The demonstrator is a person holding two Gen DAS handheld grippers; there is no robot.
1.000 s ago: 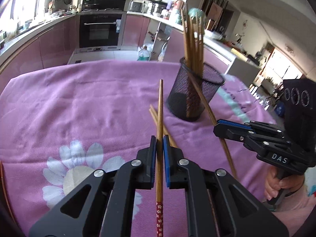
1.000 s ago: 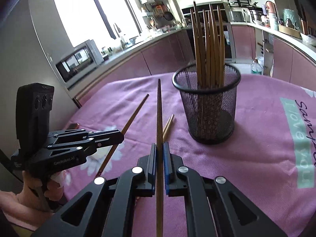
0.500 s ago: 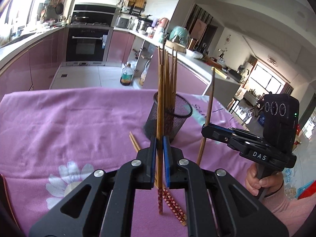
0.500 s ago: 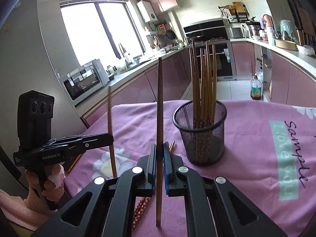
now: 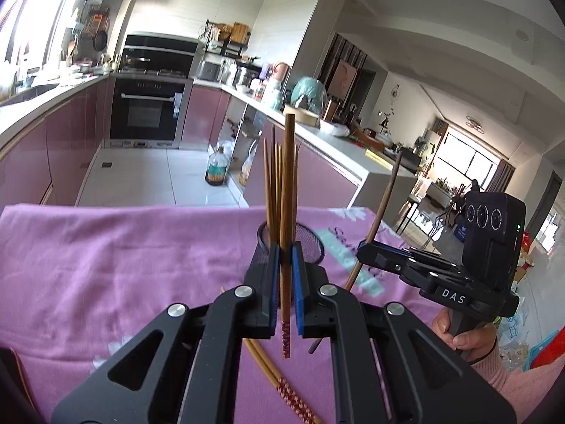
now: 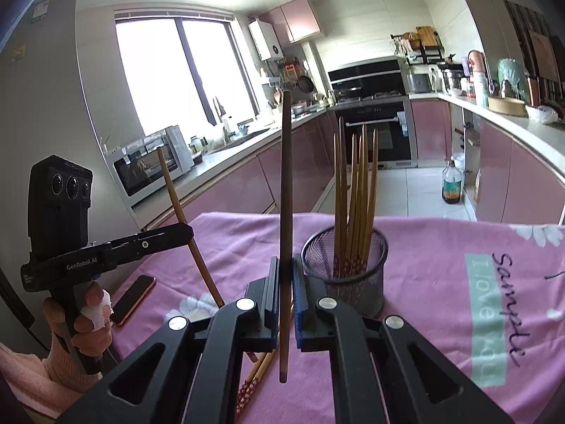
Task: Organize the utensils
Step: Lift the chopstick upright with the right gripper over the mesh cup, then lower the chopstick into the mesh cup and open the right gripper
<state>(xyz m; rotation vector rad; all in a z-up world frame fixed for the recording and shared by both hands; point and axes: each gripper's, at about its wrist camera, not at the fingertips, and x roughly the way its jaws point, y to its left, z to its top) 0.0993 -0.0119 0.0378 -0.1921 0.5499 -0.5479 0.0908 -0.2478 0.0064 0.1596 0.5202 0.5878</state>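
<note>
My left gripper (image 5: 285, 251) is shut on a light wooden chopstick (image 5: 288, 190) that stands upright, its red patterned end hanging below the pads. Just behind it stands the black mesh cup (image 5: 315, 247) holding several chopsticks. My right gripper (image 6: 285, 265) is shut on a dark brown chopstick (image 6: 285, 176), also upright and clear of the cloth. The mesh cup (image 6: 353, 282) is just right of it. Each gripper shows in the other's view: the right one (image 5: 363, 250), the left one (image 6: 187, 231). Two loose chopsticks (image 5: 279, 378) lie on the pink cloth below.
A pink flowered cloth (image 6: 441, 247) covers the table. A phone (image 6: 134, 298) lies near its left edge. A hand (image 5: 462, 335) holds the right gripper's handle. Kitchen counters, an oven and a bottle on the floor lie beyond the table.
Both grippers rose. Their chopsticks came off the cloth and swung from pointing forward to standing upright. The mesh cup now sits lower and closer in both views.
</note>
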